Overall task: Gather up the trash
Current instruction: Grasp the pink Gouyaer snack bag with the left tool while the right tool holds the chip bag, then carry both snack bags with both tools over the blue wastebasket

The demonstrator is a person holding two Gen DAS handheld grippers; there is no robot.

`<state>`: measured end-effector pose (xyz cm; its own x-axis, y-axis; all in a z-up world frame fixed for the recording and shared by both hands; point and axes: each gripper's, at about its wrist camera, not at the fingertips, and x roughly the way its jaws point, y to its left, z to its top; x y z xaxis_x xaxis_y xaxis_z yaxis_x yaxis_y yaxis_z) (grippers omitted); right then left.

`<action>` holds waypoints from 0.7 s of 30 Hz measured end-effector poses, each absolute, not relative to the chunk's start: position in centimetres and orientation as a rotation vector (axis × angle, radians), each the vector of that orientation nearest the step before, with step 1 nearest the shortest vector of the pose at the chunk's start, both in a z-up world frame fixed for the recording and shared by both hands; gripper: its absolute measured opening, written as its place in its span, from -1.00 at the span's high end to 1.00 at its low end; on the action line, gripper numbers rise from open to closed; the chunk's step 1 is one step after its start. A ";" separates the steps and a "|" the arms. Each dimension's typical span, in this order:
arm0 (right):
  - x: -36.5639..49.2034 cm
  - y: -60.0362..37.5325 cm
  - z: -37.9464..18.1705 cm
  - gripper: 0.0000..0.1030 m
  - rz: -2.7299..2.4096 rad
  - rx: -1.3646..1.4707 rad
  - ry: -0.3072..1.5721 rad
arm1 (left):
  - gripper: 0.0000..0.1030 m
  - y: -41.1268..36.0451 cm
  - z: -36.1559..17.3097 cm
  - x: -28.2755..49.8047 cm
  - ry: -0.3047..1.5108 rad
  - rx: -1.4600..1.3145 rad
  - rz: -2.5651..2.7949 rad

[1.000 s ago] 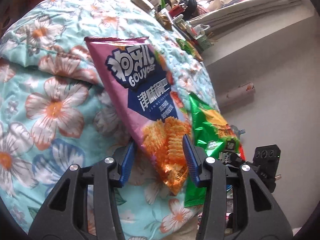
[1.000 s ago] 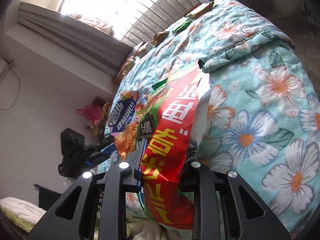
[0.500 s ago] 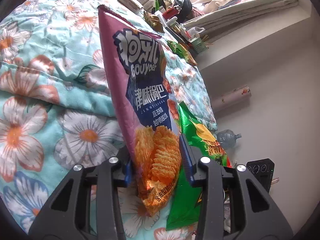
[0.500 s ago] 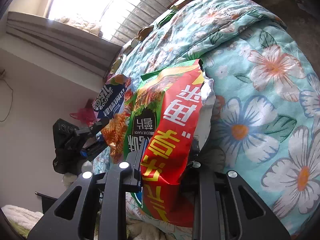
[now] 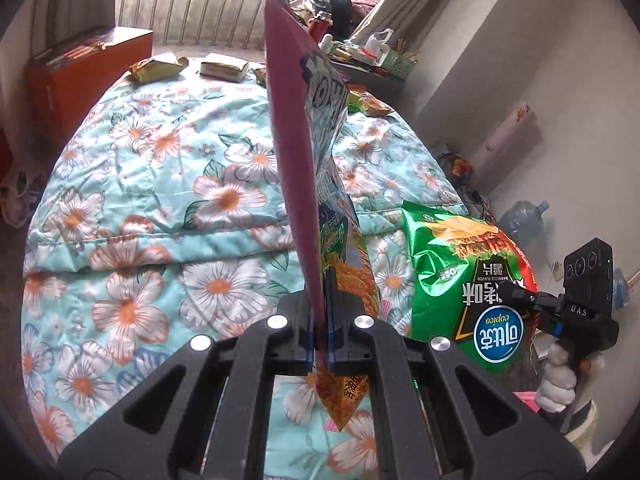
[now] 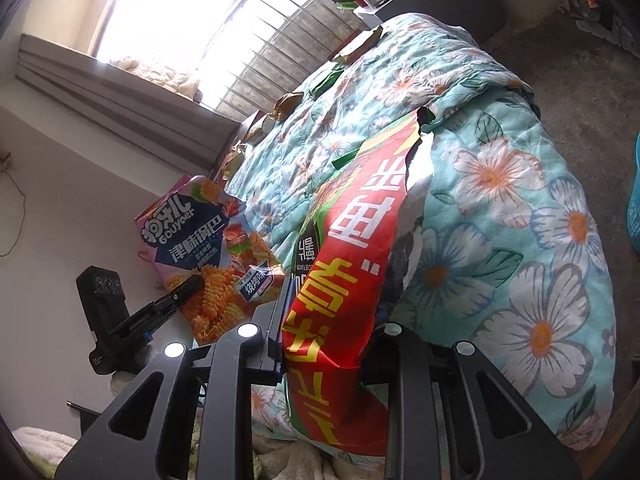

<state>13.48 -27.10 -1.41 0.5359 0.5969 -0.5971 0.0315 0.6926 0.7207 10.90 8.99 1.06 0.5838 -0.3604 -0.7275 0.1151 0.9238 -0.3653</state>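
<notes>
I have the pink snack bag (image 5: 296,168) pinched at its lower end in my left gripper (image 5: 320,336); the jaws have just been closing and now sit together on the foil, with the bag standing edge-on up the middle of the left wrist view, clear of the quilt. From the right wrist view the same bag (image 6: 208,248) hangs off the left gripper (image 6: 176,292) out beyond the side of the bed. My right gripper (image 6: 324,344) is clamped on the green and red chip bag (image 6: 348,264), whose torn top reaches back over the floral quilt (image 6: 520,260); in the left wrist view that chip bag (image 5: 464,280) is held up just beside the bed edge by the right gripper (image 5: 520,298).

So I judge two pieces of trash are picked up, one in each hand, and neither is disposed of yet. I see no bin or sack that I can be sure of; a blue mesh thing at the right edge of the right wrist view may be a basket, but I cannot tell.

What is left looks plain enough: several smaller wrappers lie at the far end of the bed near the window, a yellow packet (image 5: 158,68), a pale packet (image 5: 224,67) beside it, and a green and orange wrapper (image 5: 366,102) near the far right edge. The cluttered dark side table (image 5: 372,76) past the bed may hold more, though that is too small to sort. Both hands are full, so I reckon these bags must be dropped somewhere before I reach for the rest.
</notes>
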 end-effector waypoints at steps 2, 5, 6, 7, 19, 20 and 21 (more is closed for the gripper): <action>13.2 -27.0 -1.5 0.48 0.381 0.761 0.955 | 0.94 8.3 1.6 10.7 0.911 -0.277 -0.295; 13.6 -26.9 -2.4 0.42 0.363 0.812 0.961 | 0.94 7.0 1.6 11.2 0.917 -0.247 -0.289; 13.7 -26.9 -3.0 0.42 0.360 0.838 0.962 | 0.94 6.7 1.5 11.4 0.919 -0.246 -0.294; 13.9 -26.8 -3.3 0.42 0.353 0.864 0.966 | 0.94 6.0 1.7 11.3 0.919 -0.243 -0.298; 9.8 -29.7 -2.6 0.55 0.356 1.000 0.849 | 0.94 2.8 3.6 11.7 0.851 -0.118 -0.271; 9.5 -30.0 -2.6 0.55 0.356 1.001 0.838 | 0.94 2.6 3.6 11.7 0.849 -0.113 -0.274; 9.3 -30.2 -2.3 0.56 0.355 1.001 0.828 | 0.94 2.3 3.6 11.7 0.847 -0.104 -0.273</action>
<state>9.25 -30.21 -2.33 0.6524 0.6121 -0.4469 0.0986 0.5162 0.8508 11.71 2.35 3.63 0.6295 -0.2793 -0.7251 0.1965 0.9601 -0.1992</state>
